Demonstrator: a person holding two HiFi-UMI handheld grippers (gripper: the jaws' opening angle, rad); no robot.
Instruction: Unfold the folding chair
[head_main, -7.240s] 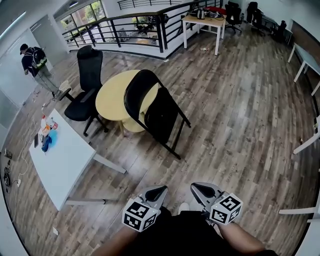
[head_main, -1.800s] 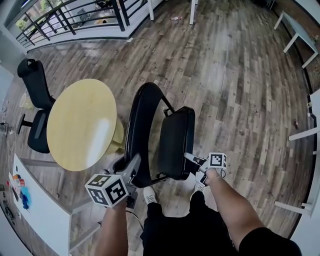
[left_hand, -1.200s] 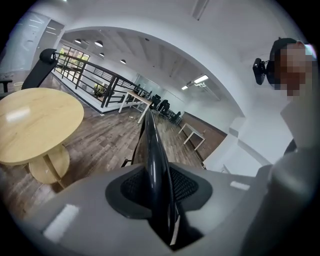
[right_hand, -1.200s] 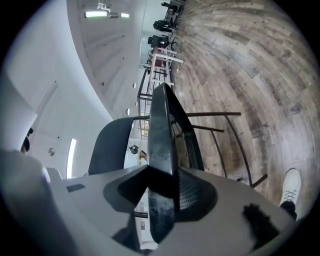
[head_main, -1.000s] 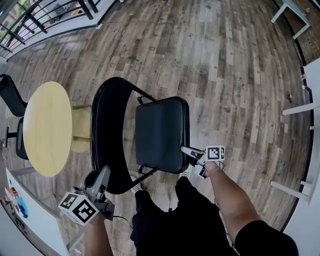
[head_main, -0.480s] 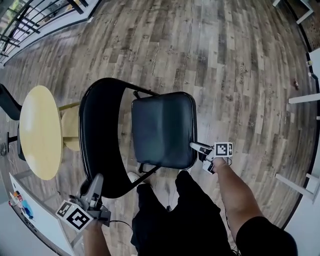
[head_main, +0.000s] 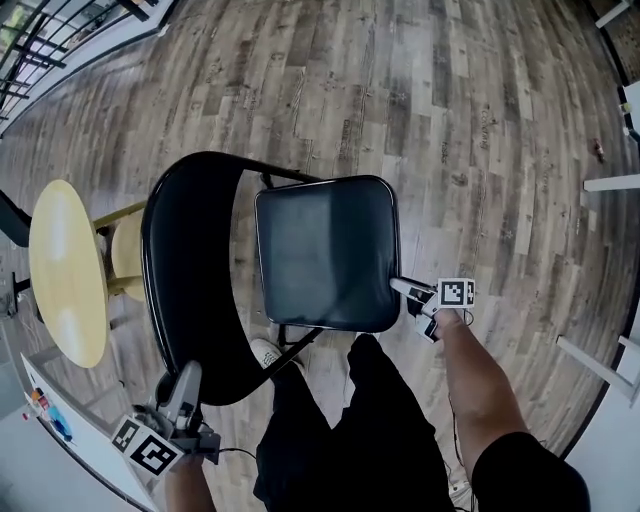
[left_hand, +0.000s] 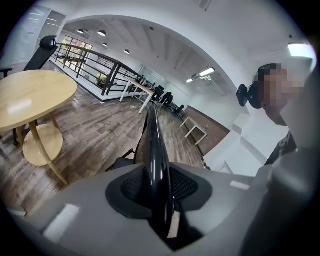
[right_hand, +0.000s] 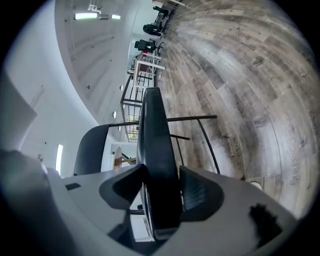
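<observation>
Beside the chair, round table.

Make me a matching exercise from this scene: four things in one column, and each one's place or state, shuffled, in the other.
1. left hand-held gripper
2. black padded chair seat
3. round yellow wooden table
4. white shoe

A. roughly flat, top facing up
B. shut on the curved black backrest
C. on the wooden floor by the seat's near edge
D. left of that backrest

Pairs: 1-B, 2-A, 3-D, 4-C
</observation>
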